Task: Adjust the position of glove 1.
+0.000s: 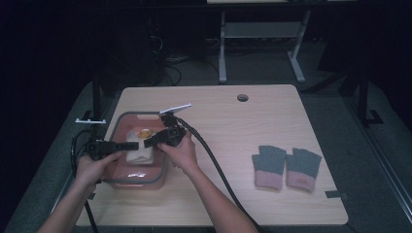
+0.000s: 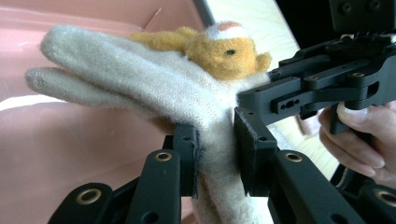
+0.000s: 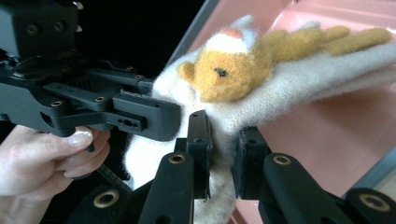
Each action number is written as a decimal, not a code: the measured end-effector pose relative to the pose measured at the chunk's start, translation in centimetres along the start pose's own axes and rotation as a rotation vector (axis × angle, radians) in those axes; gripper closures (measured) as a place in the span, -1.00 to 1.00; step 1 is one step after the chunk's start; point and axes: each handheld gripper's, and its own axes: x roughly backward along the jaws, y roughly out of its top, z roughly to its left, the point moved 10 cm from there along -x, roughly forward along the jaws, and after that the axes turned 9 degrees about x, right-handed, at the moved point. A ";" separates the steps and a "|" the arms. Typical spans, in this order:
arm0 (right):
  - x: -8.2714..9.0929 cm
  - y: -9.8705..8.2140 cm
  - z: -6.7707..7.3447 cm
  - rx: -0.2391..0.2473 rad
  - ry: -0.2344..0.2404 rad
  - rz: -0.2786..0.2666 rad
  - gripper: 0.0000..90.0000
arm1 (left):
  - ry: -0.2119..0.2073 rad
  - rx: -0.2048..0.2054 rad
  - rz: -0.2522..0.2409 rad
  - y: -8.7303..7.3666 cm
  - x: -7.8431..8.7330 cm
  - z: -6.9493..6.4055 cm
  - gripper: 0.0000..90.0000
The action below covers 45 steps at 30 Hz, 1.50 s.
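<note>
A cream knitted glove (image 1: pixel 138 151) with an orange plush animal (image 1: pixel 144 132) on it hangs over a pink bin (image 1: pixel 131 182) at the table's left. My left gripper (image 1: pixel 127 145) comes in from the left and is shut on the glove's cuff. My right gripper (image 1: pixel 148 141) comes in from the right and is shut on the same cuff. In the left gripper view the jaws (image 2: pixel 217 140) pinch the cream fabric (image 2: pixel 140 79) below the orange animal (image 2: pixel 219 49). The right gripper view has its jaws (image 3: pixel 224 140) squeezing the glove (image 3: pixel 303 79) beside the animal (image 3: pixel 224 74).
A pair of grey gloves with pink cuffs (image 1: pixel 268 166) (image 1: pixel 302 167) lies flat on the table's right half. A cable hole (image 1: pixel 242 97) sits near the far edge. The right gripper's cable runs across the table's middle toward the near edge.
</note>
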 end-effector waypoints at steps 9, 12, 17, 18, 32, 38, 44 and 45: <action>-0.9 -1.0 -0.8 -0.009 -0.022 0.035 0.73 | 0.065 -0.020 0.037 -0.9 -0.8 1.0 0.59; -1.0 -1.2 -0.9 -0.004 -0.033 0.047 0.70 | 0.075 -0.027 0.043 -1.0 -0.9 1.0 0.60; -0.5 -1.3 -1.1 0.009 -0.066 0.067 0.67 | 0.099 -0.033 0.048 -1.1 -1.1 1.3 0.60; -0.4 -1.4 -1.2 0.012 -0.075 0.068 0.67 | 0.110 -0.033 0.054 -1.2 -1.1 1.5 0.59; 2.1 -0.9 -1.4 0.035 -0.115 0.041 0.66 | 0.270 -0.090 0.134 -2.2 -1.8 2.8 0.42; 3.1 -0.8 -1.1 0.052 -0.108 0.021 0.66 | 0.325 -0.093 0.110 -1.2 -0.6 3.0 0.26; 4.1 -1.1 -1.0 0.059 -0.101 0.010 0.65 | 0.354 -0.136 0.078 -0.2 0.0 2.3 0.34; 4.2 -1.2 -1.0 0.058 -0.099 0.009 0.65 | 0.356 -0.137 0.073 -0.1 0.1 2.1 0.37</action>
